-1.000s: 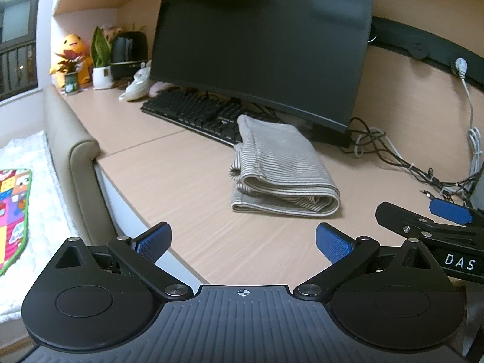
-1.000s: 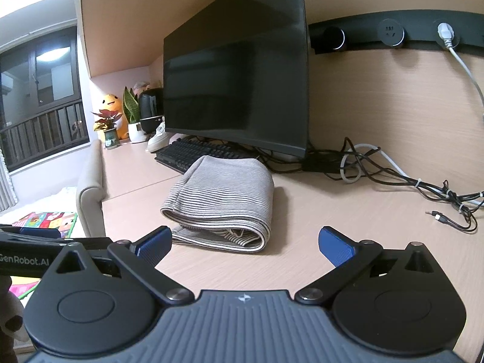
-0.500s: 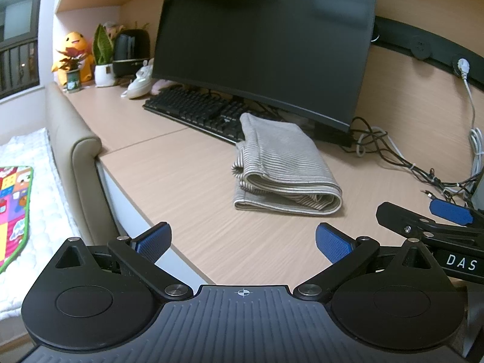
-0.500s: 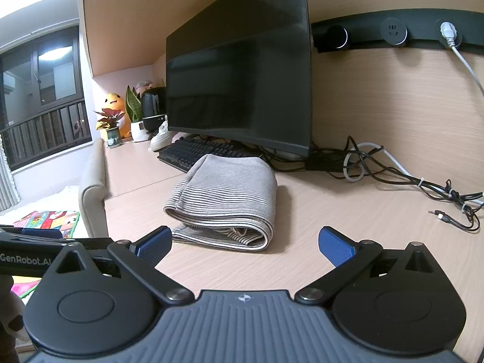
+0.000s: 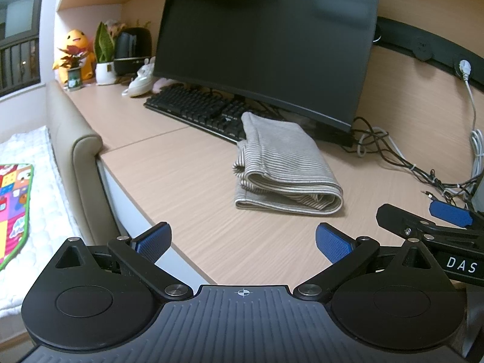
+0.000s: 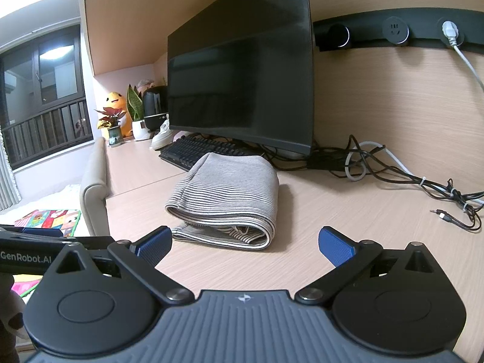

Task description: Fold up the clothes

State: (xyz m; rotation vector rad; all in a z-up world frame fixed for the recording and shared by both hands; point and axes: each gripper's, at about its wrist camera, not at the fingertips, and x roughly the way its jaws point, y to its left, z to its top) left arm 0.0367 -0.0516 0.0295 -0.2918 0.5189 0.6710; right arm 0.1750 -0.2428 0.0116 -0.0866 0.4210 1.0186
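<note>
A grey striped garment (image 5: 281, 163) lies folded into a compact rectangle on the wooden desk (image 5: 187, 181), just in front of the monitor; the right wrist view shows the same garment (image 6: 227, 193) with its rolled fold facing me. My left gripper (image 5: 242, 242) hovers open near the desk's front edge, well short of the cloth, nothing between its blue pads. My right gripper (image 6: 246, 245) is open too, a short way in front of the garment and not touching it. The right gripper's fingertips (image 5: 447, 213) show at the right of the left wrist view.
A large black monitor (image 5: 266, 45) and keyboard (image 5: 196, 112) stand behind the cloth. Tangled cables (image 6: 408, 178) run along the right rear of the desk. Plants, a yellow plush toy (image 5: 75, 51) and a shoe sit far left. A padded bed rail (image 5: 78, 151) borders the desk's left edge.
Both grippers have drifted slightly, so the folded garment sits a little further right in each view. The cloth itself has not moved; both grippers stay open.
</note>
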